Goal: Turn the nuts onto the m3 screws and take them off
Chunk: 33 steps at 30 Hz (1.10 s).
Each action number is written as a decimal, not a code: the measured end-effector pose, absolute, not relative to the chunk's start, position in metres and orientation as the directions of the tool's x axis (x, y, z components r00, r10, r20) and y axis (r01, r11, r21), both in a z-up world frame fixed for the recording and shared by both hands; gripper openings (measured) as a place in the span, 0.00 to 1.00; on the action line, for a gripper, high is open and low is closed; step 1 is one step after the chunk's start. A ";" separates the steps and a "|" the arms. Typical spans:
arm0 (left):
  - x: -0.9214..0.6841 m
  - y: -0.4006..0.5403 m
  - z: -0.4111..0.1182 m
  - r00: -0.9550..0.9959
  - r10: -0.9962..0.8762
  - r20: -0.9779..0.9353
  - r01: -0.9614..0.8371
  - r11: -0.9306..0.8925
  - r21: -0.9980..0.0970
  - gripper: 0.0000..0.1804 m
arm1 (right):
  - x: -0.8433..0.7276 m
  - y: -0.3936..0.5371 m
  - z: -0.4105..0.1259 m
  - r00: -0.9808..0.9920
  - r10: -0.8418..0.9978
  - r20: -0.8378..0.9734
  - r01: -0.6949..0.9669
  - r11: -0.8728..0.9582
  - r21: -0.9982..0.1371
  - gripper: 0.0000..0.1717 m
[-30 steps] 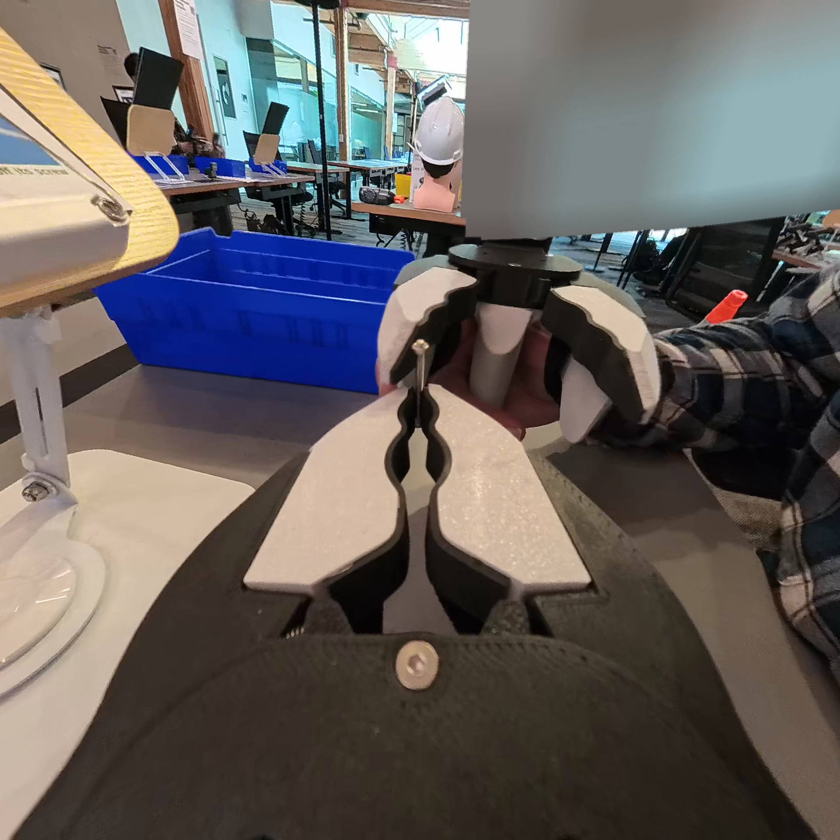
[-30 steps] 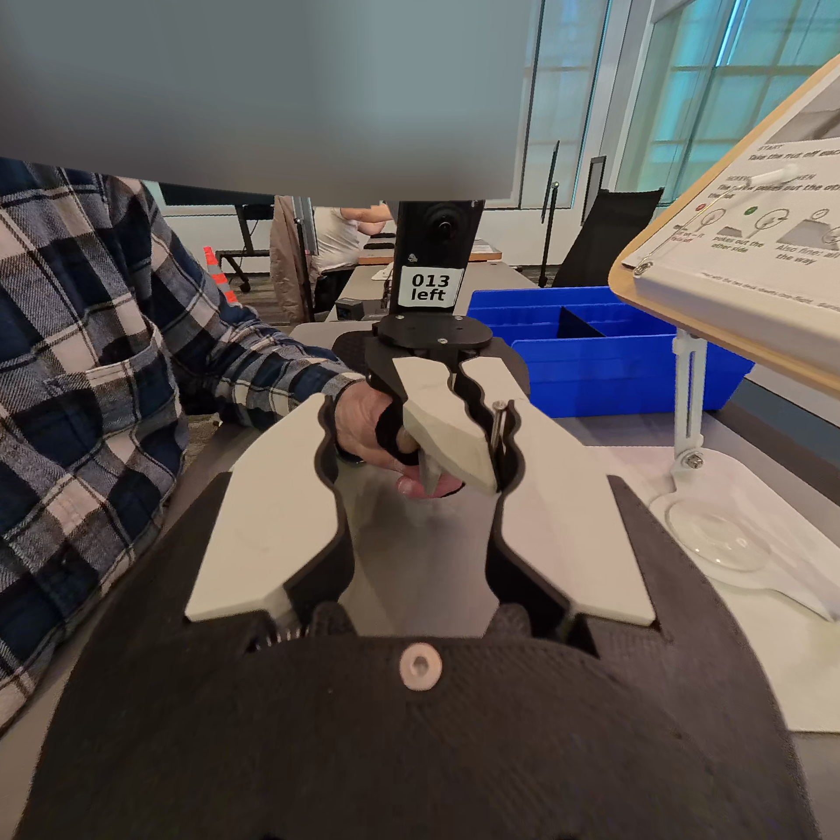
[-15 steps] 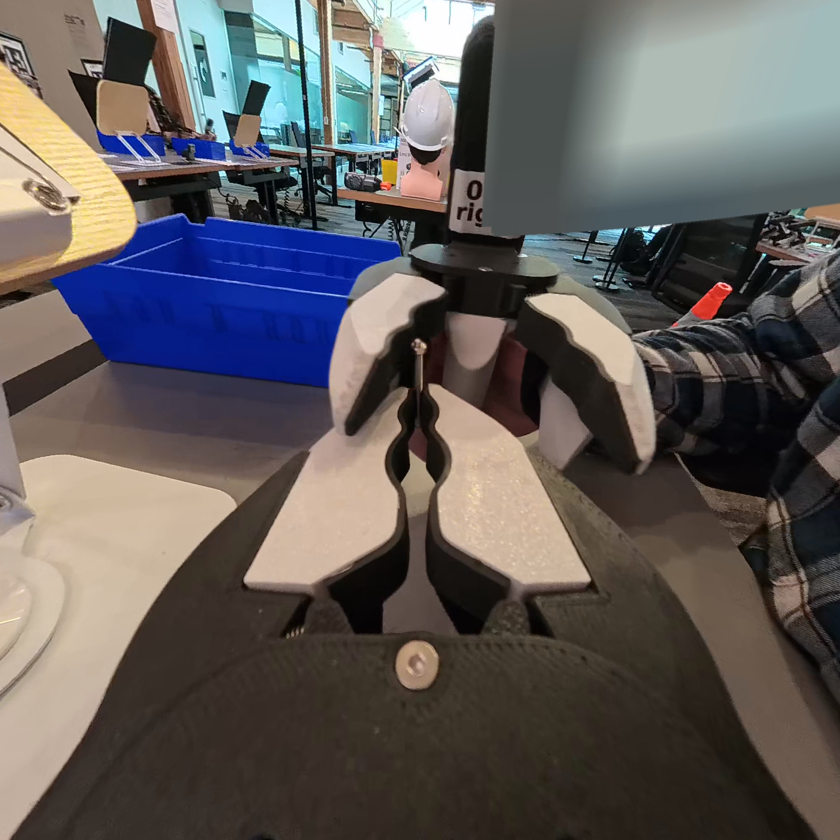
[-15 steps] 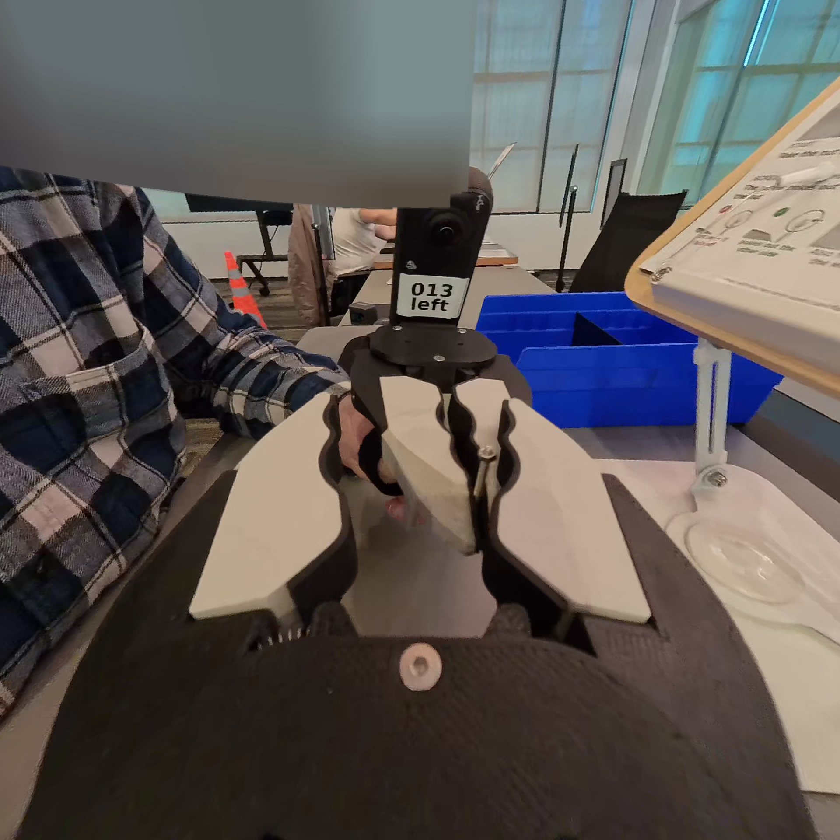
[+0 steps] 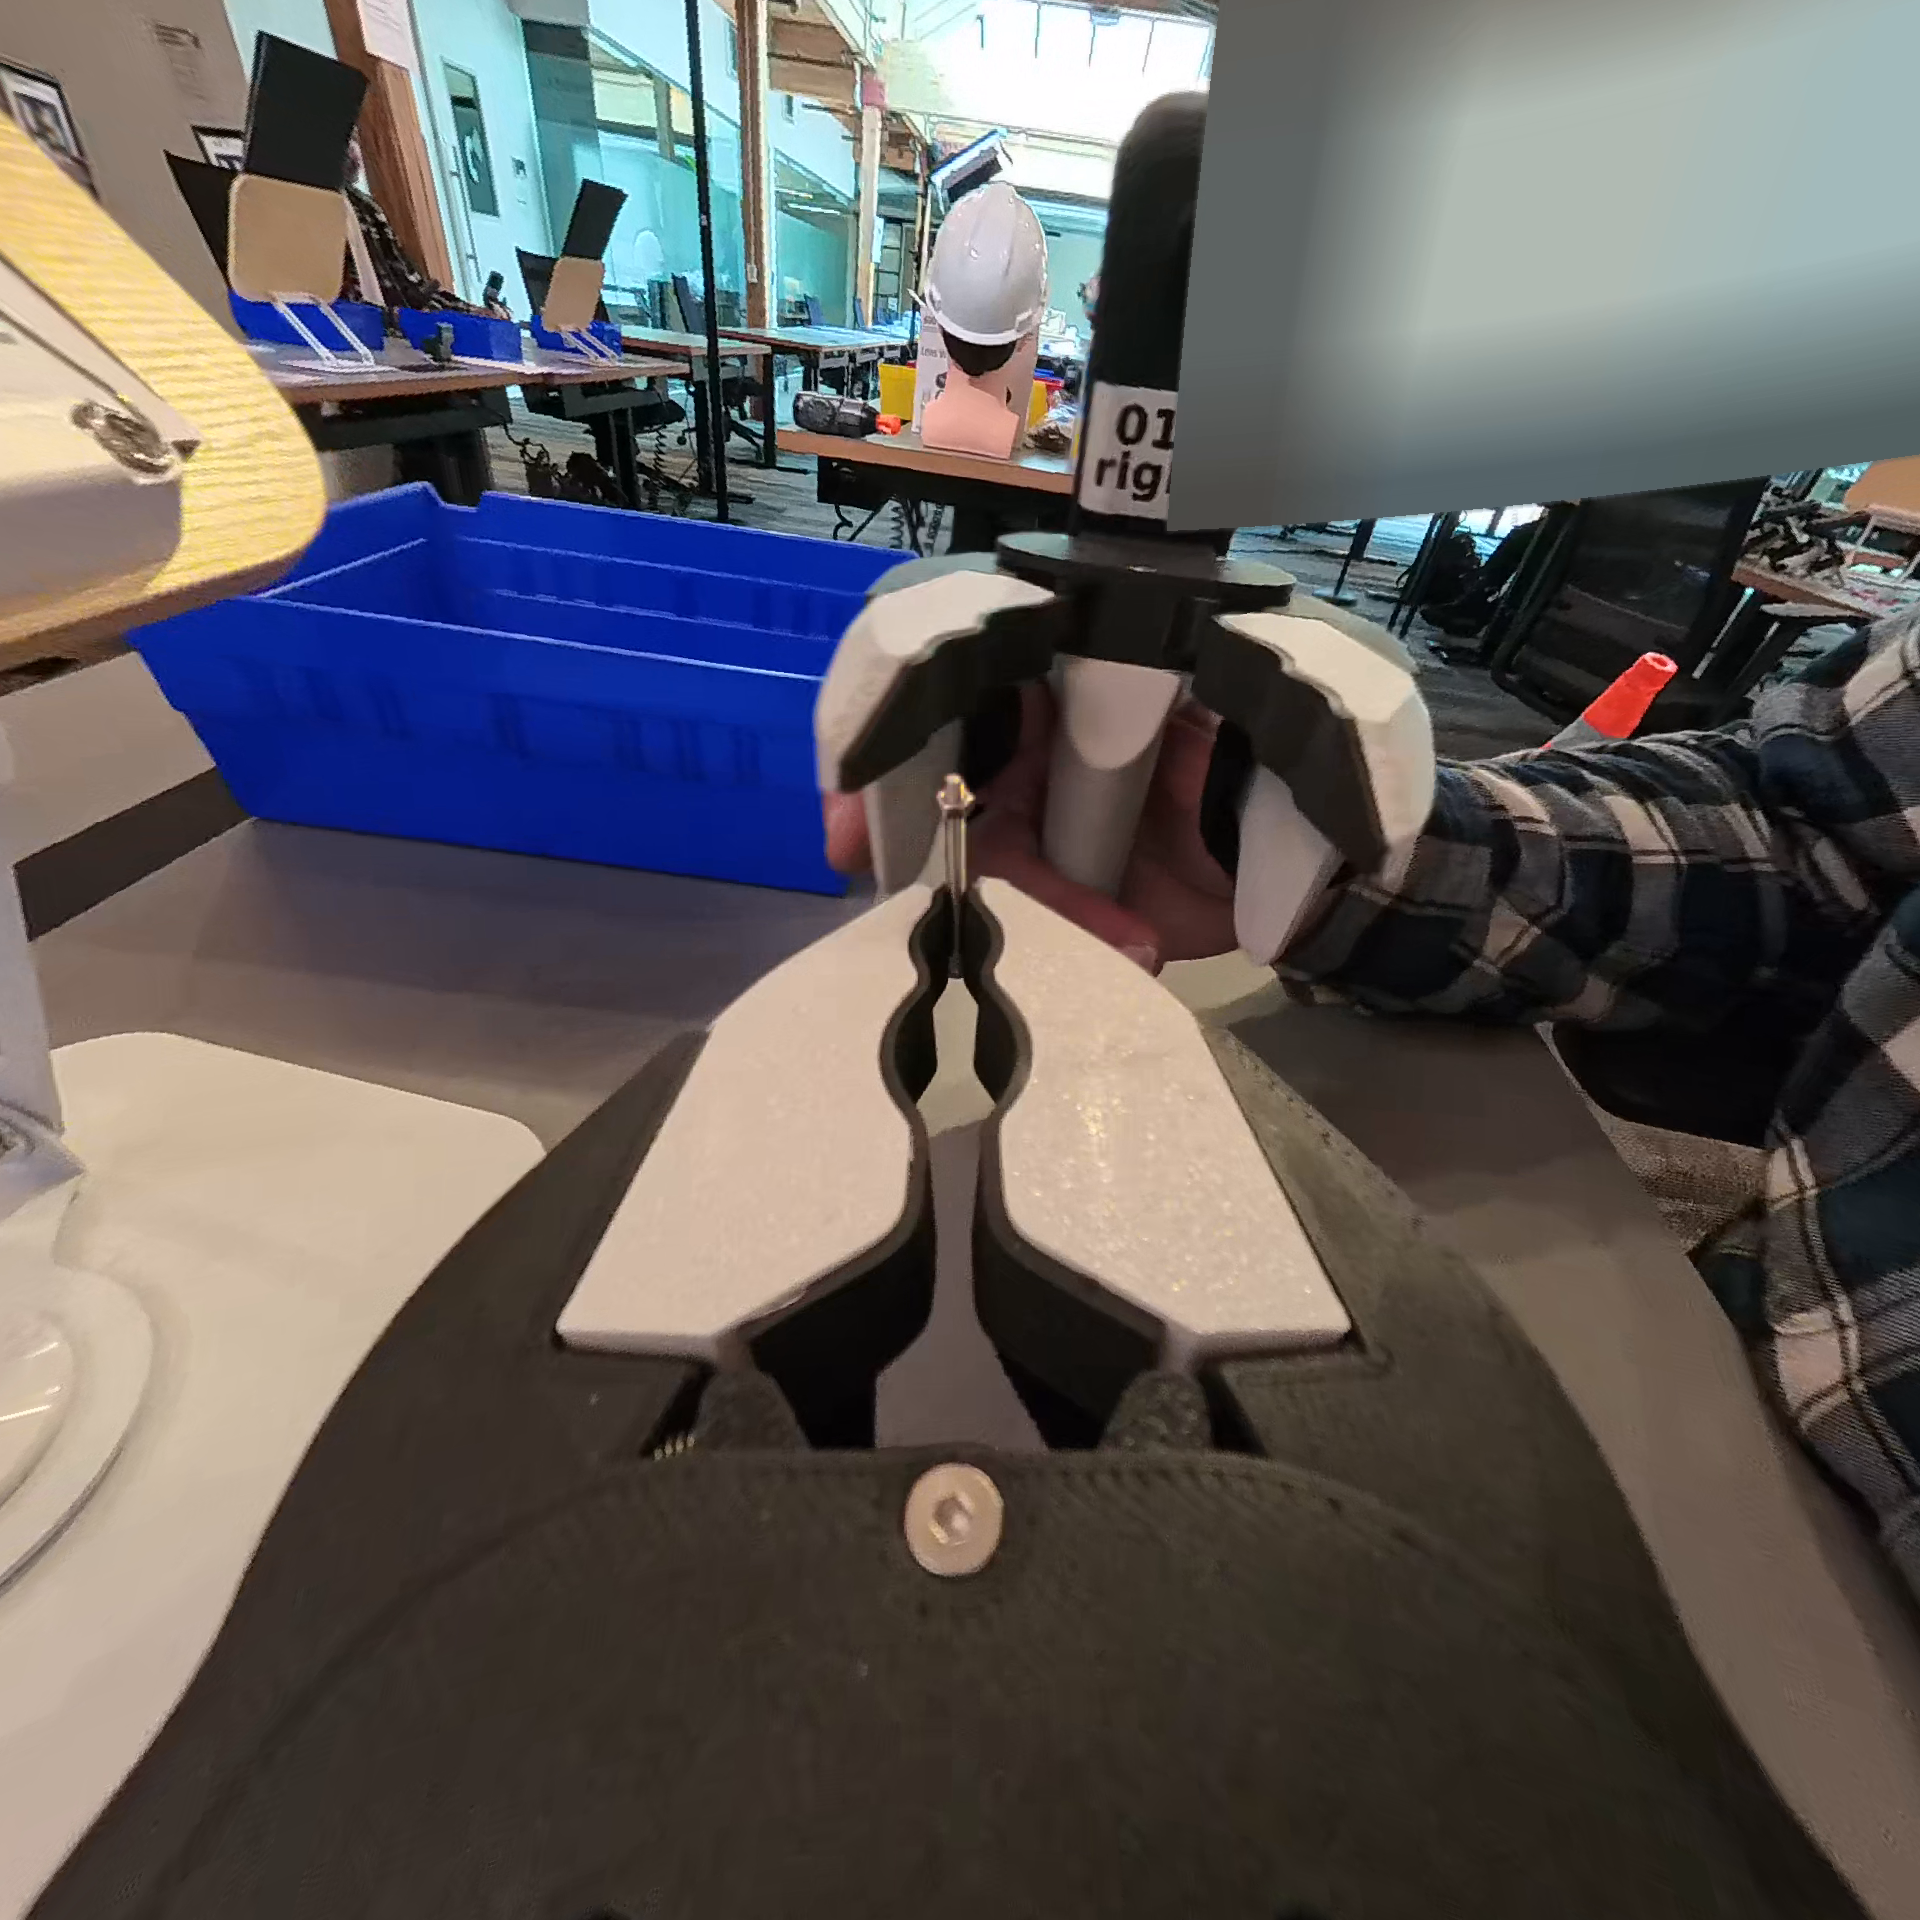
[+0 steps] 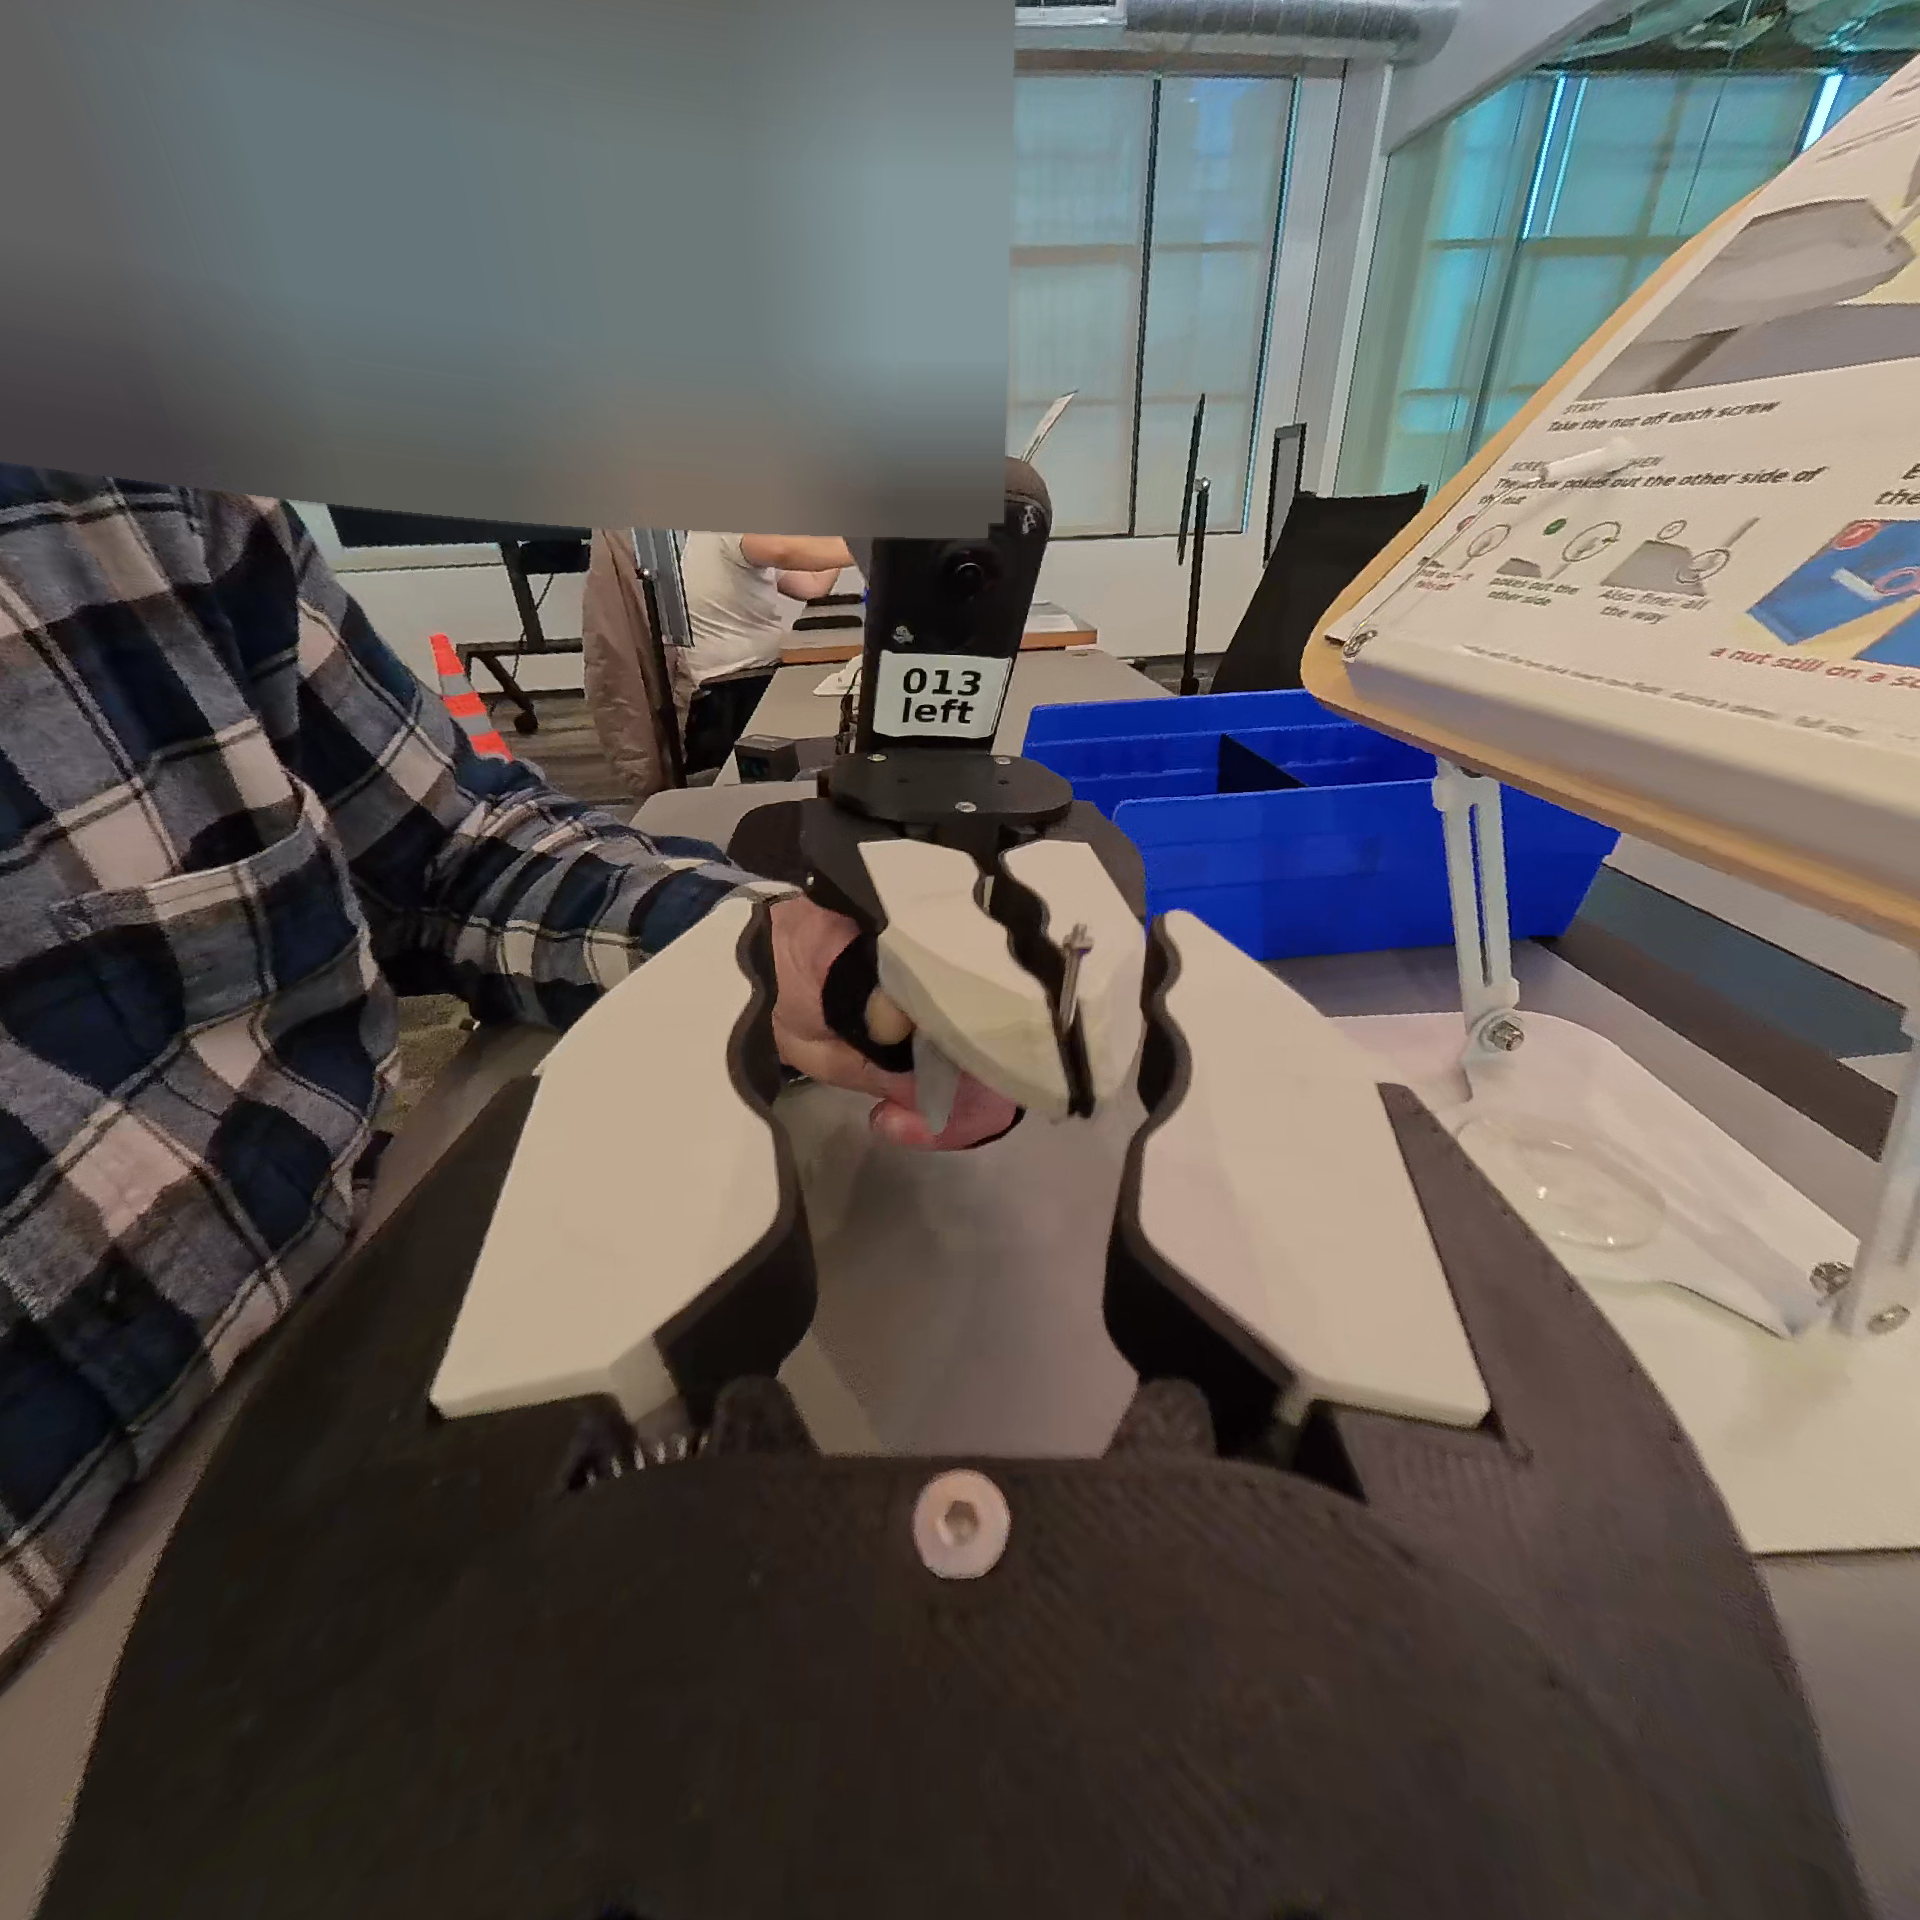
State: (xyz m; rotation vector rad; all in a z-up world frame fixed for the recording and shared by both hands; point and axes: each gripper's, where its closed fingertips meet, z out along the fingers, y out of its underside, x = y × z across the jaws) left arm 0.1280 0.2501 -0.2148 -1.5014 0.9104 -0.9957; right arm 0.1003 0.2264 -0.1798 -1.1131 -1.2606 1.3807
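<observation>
The left gripper (image 5: pixel 957 914) has its two white fingers (image 5: pixel 800 1122) drawn together and clamped on a thin metal screw (image 5: pixel 954 842). The screw stands nearly upright, its shank pinched between the fingertips and its head poking up above them. Seen from the other side, the same screw (image 6: pixel 1070 982) sits tilted a little between those closed fingers.

The right gripper (image 6: pixel 956 997) faces the left one with its fingers spread wide apart, nothing pressed between them. The left gripper's tips and the screw sit inside that gap, closer to the right-hand finger (image 6: pixel 1278 1174), though whether anything touches it is hard to say. From the left wrist camera, the right gripper (image 5: pixel 1122 758) shows beyond the screw, one open finger just behind the screw head.

A person in a blue and white plaid shirt (image 6: pixel 208 935) holds both tools; a hand (image 6: pixel 831 997) is wrapped round the left gripper's handle, another hand (image 5: pixel 1091 862) round the right one.

All this happens over a grey table (image 5: pixel 416 935). A blue plastic bin (image 5: pixel 499 686) stands farther back on it. A wooden board bearing a printed instruction sheet (image 6: pixel 1683 520) rises on a white stand (image 6: pixel 1475 935), whose white base plate (image 6: pixel 1662 1247) carries a clear shallow dish (image 6: pixel 1558 1184). An orange traffic cone (image 5: pixel 1621 696) stands well off on the floor.
</observation>
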 end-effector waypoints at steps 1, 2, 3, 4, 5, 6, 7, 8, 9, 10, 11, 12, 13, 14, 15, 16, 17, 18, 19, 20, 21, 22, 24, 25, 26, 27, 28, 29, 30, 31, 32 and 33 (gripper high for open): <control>0.130 0.250 -0.215 0.362 -0.926 0.112 -0.041 -0.136 -0.990 0.01 | 0.095 0.226 -0.181 -0.167 0.986 -0.029 -0.047 -0.037 -0.998 0.41; 0.132 0.249 -0.214 0.359 -0.927 0.112 -0.042 -0.136 -0.990 0.01 | 0.090 0.224 -0.181 -0.183 0.983 -0.029 -0.038 -0.036 -0.999 0.42; 0.134 0.248 -0.214 0.357 -0.927 0.115 -0.039 -0.138 -0.990 0.01 | 0.085 0.221 -0.182 -0.202 0.979 -0.030 -0.032 -0.037 -0.999 0.43; 0.134 0.249 -0.214 0.364 -0.924 0.112 -0.040 -0.136 -0.990 0.01 | 0.082 0.218 -0.184 -0.218 0.975 -0.028 -0.024 -0.034 -0.999 0.42; 0.134 0.250 -0.214 0.368 -0.923 0.112 -0.041 -0.137 -0.990 0.01 | 0.079 0.216 -0.186 -0.231 0.973 -0.024 -0.012 -0.027 -1.000 0.42; 0.132 0.251 -0.213 0.374 -0.920 0.114 -0.038 -0.138 -0.990 0.01 | 0.077 0.214 -0.187 -0.235 0.972 -0.018 -0.006 -0.020 -1.000 0.41; 0.130 0.252 -0.213 0.385 -0.916 0.113 -0.035 -0.137 -0.990 0.01 | 0.078 0.214 -0.186 -0.231 0.973 -0.016 -0.011 -0.019 -1.000 0.42; 0.128 0.253 -0.212 0.391 -0.913 0.115 -0.033 -0.139 -0.990 0.01 | 0.080 0.215 -0.185 -0.224 0.974 -0.017 -0.018 -0.022 -1.000 0.41; 0.127 0.254 -0.212 0.396 -0.911 0.117 -0.033 -0.142 -0.989 0.01 | 0.084 0.217 -0.185 -0.212 0.977 -0.018 -0.022 -0.023 -0.999 0.42; 0.125 0.256 -0.212 0.410 -0.905 0.112 -0.032 -0.137 -0.990 0.01 | 0.087 0.218 -0.184 -0.200 0.980 -0.018 -0.026 -0.023 -0.999 0.43; 0.124 0.256 -0.211 0.408 -0.906 0.116 -0.029 -0.139 -0.990 0.01 | 0.092 0.218 -0.183 -0.193 0.981 -0.018 -0.032 -0.025 -0.999 0.43; 0.124 0.256 -0.210 0.401 -0.908 0.120 -0.025 -0.142 -0.990 0.01 | 0.097 0.218 -0.182 -0.187 0.982 -0.018 -0.037 -0.025 -0.999 0.42; 0.123 0.256 -0.210 0.405 -0.907 0.118 -0.024 -0.140 -0.990 0.01 | 0.103 0.217 -0.182 -0.187 0.982 -0.017 -0.041 -0.025 -0.999 0.42; 0.121 0.259 -0.210 0.420 -0.900 0.122 -0.020 -0.144 -0.989 0.01 | 0.108 0.213 -0.182 -0.205 0.979 -0.020 -0.039 -0.028 -0.999 0.38; 0.121 0.259 -0.209 0.412 -0.901 0.136 -0.008 -0.153 -0.988 0.01 | 0.112 0.212 -0.183 -0.209 0.978 -0.025 -0.031 -0.032 -0.999 0.32; 0.120 0.258 -0.209 0.402 -0.904 0.144 -0.003 -0.159 -0.987 0.01 | 0.114 0.215 -0.184 -0.185 0.982 -0.026 -0.027 -0.031 -0.999 0.33; 0.120 0.259 -0.210 0.406 -0.904 0.133 -0.015 -0.152 -0.988 0.01 | 0.115 0.218 -0.183 -0.164 0.986 -0.025 -0.032 -0.031 -0.999 0.34; 0.122 0.258 -0.211 0.407 -0.905 0.121 -0.028 -0.145 -0.989 0.01 | 0.116 0.222 -0.182 -0.146 0.989 -0.025 -0.043 -0.031 -0.999 0.33; 0.124 0.256 -0.211 0.401 -0.909 0.118 -0.033 -0.143 -0.989 0.01 | 0.116 0.228 -0.181 -0.118 0.993 -0.029 -0.047 -0.035 -0.998 0.31; 0.125 0.255 -0.210 0.400 -0.909 0.116 -0.032 -0.140 -0.990 0.01 | 0.115 0.234 -0.181 -0.093 0.995 -0.034 -0.042 -0.038 -0.998 0.27; 0.127 0.254 -0.210 0.396 -0.911 0.113 -0.035 -0.138 -0.990 0.01 | 0.112 0.237 -0.181 -0.083 0.996 -0.032 -0.035 -0.035 -0.999 0.26; 0.129 0.253 -0.211 0.391 -0.914 0.108 -0.041 -0.134 -0.990 0.01 | 0.109 0.239 -0.182 -0.072 0.997 -0.022 -0.024 -0.024 -0.999 0.23; 0.132 0.251 -0.212 0.390 -0.916 0.094 -0.053 -0.124 -0.991 0.01 | 0.103 0.244 -0.183 -0.046 0.999 -0.018 0.004 -0.018 -1.000 0.18; 0.132 0.250 -0.211 0.386 -0.917 0.098 -0.048 -0.126 -0.991 0.01 | 0.102 0.246 -0.184 -0.044 0.999 -0.028 0.007 -0.027 -1.000 0.14; 0.132 0.250 -0.211 0.386 -0.917 0.097 -0.047 -0.124 -0.991 0.01 | 0.101 0.247 -0.184 -0.043 0.999 -0.033 0.011 -0.033 -0.999 0.11; 0.132 0.250 -0.211 0.388 -0.917 0.093 -0.048 -0.121 -0.991 0.01 | 0.100 0.248 -0.186 -0.040 0.999 -0.033 0.022 -0.032 -0.999 0.09; 0.131 0.250 -0.210 0.388 -0.917 0.093 -0.046 -0.120 -0.992 0.01 | 0.100 0.246 -0.187 -0.048 0.998 -0.033 0.032 -0.031 -0.999 0.08; 0.131 0.250 -0.210 0.388 -0.917 0.094 -0.044 -0.120 -0.992 0.01 | 0.100 0.245 -0.187 -0.057 0.998 -0.033 0.038 -0.031 -0.999 0.05; 0.130 0.251 -0.210 0.390 -0.916 0.091 -0.047 -0.118 -0.992 0.01 | 0.100 0.245 -0.189 -0.052 0.998 -0.031 0.047 -0.029 -0.998 0.03; 0.131 0.250 -0.211 0.389 -0.917 0.087 -0.054 -0.117 -0.992 0.01 | 0.100 0.246 -0.190 -0.045 0.999 -0.029 0.057 -0.026 -0.998 0.02; 0.131 0.250 -0.212 0.388 -0.917 0.086 -0.056 -0.117 -0.992 0.01 | 0.101 0.246 -0.191 -0.040 0.999 -0.025 0.064 -0.023 -0.998 0.02; 0.131 0.250 -0.212 0.388 -0.917 0.088 -0.055 -0.118 -0.992 0.01 | 0.100 0.246 -0.191 -0.035 0.999 -0.022 0.067 -0.019 -0.998 0.01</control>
